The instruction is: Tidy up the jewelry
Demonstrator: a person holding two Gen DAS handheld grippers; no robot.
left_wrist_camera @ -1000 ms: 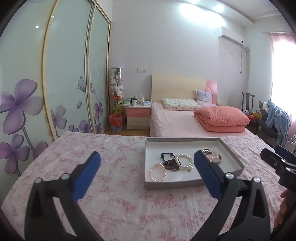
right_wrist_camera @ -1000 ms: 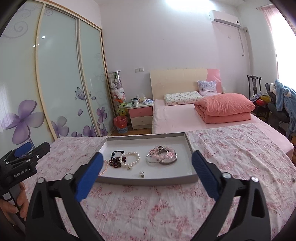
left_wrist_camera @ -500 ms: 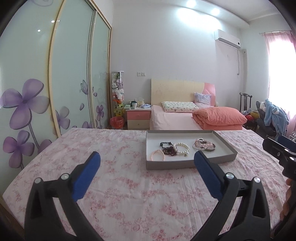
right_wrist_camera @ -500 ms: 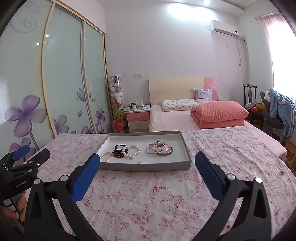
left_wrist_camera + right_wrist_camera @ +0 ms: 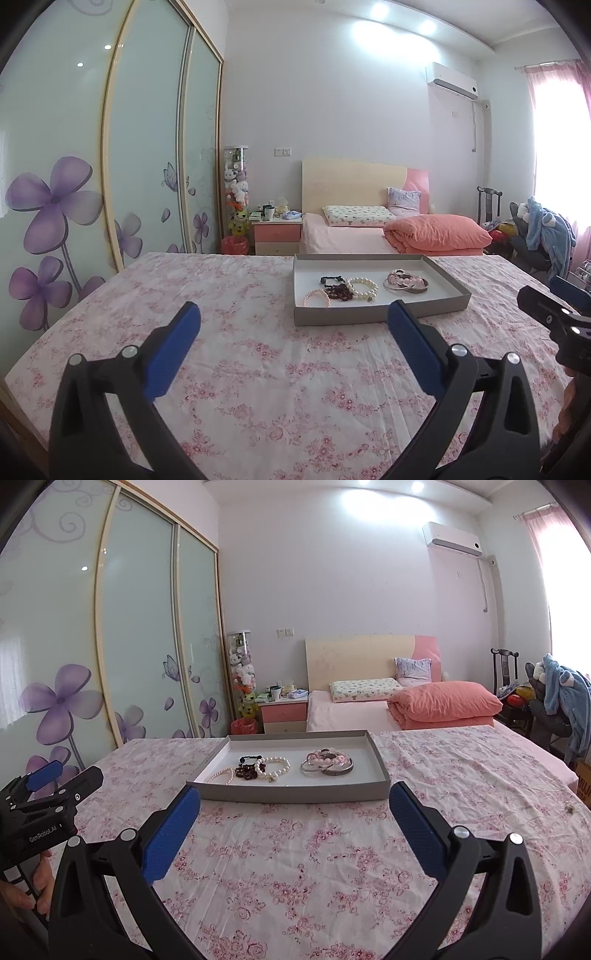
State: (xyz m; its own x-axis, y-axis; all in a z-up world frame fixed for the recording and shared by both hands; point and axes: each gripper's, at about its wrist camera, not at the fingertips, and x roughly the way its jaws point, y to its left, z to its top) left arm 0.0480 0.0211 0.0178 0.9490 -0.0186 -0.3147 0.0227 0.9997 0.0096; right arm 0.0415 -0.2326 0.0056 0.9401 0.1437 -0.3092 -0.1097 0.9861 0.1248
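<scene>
Two grippers were on record, both backed well away from the tray (image 5: 376,317) compared with a second before, when the tray sat large and close in each wrist view; across the half-second frame it shrank steadily and more flowered bedcover (image 5: 258,369) came into sight between tongs and tray. Judgement: a withdrawal with nothing carried suggests the sorting was either complete or paused, as no piece lay outside the tray.

Contents of tray, all lying inside its walls:
- pink bead bracelet (image 5: 316,297), at the near left;
- dark red bead bracelet (image 5: 337,291), touching the pearl one;
- black bead strand (image 5: 330,279), just behind the dark red;
- white pearl bracelet (image 5: 364,287), mid-tray;
- cluster of silver bangles with pink beads (image 5: 405,282), to the right and apart from the rest. Individual pieces in the cluster could not be told apart.

Left gripper (image 5: 293,319): jaws spread wide, nothing between the blue pads, held low above the bedcover, aimed forward with the tray slightly to its right.

Right gripper (image 5: 294,803): jaws likewise spread wide and empty, level over the bedcover, aimed squarely at the tray's near wall (image 5: 288,794). A hand (image 5: 33,886) was partly visible at the left gripper's handle in the right wrist view.
</scene>
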